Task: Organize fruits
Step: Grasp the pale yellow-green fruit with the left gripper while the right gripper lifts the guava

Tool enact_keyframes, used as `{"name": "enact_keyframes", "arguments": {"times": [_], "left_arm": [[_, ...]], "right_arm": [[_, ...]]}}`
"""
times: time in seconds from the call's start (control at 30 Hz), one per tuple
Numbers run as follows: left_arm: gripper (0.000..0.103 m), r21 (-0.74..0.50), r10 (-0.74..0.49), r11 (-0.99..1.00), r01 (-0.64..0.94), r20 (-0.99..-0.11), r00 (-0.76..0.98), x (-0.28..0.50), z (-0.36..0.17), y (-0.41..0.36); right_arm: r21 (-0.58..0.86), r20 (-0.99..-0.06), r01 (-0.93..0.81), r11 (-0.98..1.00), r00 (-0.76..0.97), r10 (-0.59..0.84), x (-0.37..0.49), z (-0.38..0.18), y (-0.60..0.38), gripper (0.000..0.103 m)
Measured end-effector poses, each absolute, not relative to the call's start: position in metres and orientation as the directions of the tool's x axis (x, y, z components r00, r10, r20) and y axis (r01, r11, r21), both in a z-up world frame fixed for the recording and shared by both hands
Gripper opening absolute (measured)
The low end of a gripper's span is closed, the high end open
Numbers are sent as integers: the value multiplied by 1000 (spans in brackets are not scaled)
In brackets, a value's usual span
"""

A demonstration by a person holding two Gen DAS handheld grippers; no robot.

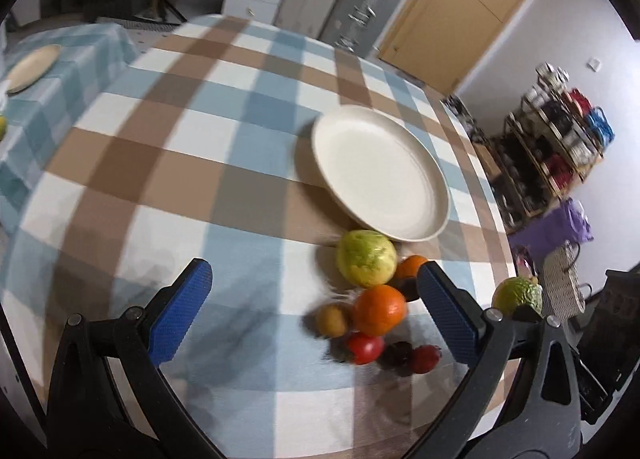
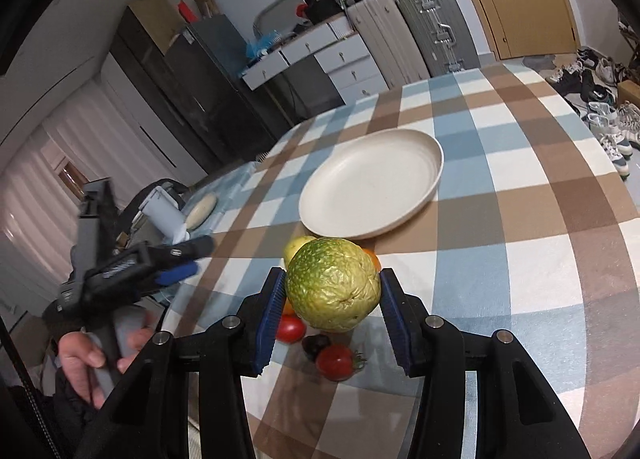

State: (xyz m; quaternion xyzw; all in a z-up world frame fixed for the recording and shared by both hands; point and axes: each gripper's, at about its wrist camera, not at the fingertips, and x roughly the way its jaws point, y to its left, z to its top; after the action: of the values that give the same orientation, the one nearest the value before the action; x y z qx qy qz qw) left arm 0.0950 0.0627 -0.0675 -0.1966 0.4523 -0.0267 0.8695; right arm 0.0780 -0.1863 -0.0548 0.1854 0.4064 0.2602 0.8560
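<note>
One bumpy green-yellow fruit (image 2: pixel 333 285) clamped in right gripper (image 2: pixel 334 319) near table edge (image 2: pixel 592 163); round skin could slip. Left gripper (image 1: pixel 316 313) wide, empty.

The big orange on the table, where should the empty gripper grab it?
Grip the big orange across its round middle, coming from above. The kiwi, tomato and yellow-green fruit crowd its sides, so only the top looks free for the open left gripper.

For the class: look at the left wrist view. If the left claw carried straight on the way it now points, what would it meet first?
Most likely the checked tablecloth, left of the fruit. The left claw stands open and empty; the large orange and kiwi lie between its fingertips, but depth is unclear.
</note>
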Motion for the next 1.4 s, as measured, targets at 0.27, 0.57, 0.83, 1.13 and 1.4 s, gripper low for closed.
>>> {"name": "enact_keyframes", "arguments": {"times": [0.27,0.57,0.83,1.13,1.4], "left_arm": [[102,-413,-337,905,-100,-841,423,155,-89,36],[102,-427,-375,901,-78,-856,357,178,-121,15],[98,-437,-394,898,-57,-854,341,187,-129,3],[69,-511,-472,858,-57,-826,309,192,-137,5],[47,-565,-520,821,-75,-797,307,199,-142,9]], "right_arm": [[540,-568,-317,780,547,615,69,-45,-192,48],[562,-553,-310,767,548,627,71,-45,-198,48],[562,-544,-337,756,537,644,69,-44,-193,48],[553,-524,-365,749,546,653,65,-38,-190,48],[559,-503,-378,738,553,665,64,-34,-191,48]]}}
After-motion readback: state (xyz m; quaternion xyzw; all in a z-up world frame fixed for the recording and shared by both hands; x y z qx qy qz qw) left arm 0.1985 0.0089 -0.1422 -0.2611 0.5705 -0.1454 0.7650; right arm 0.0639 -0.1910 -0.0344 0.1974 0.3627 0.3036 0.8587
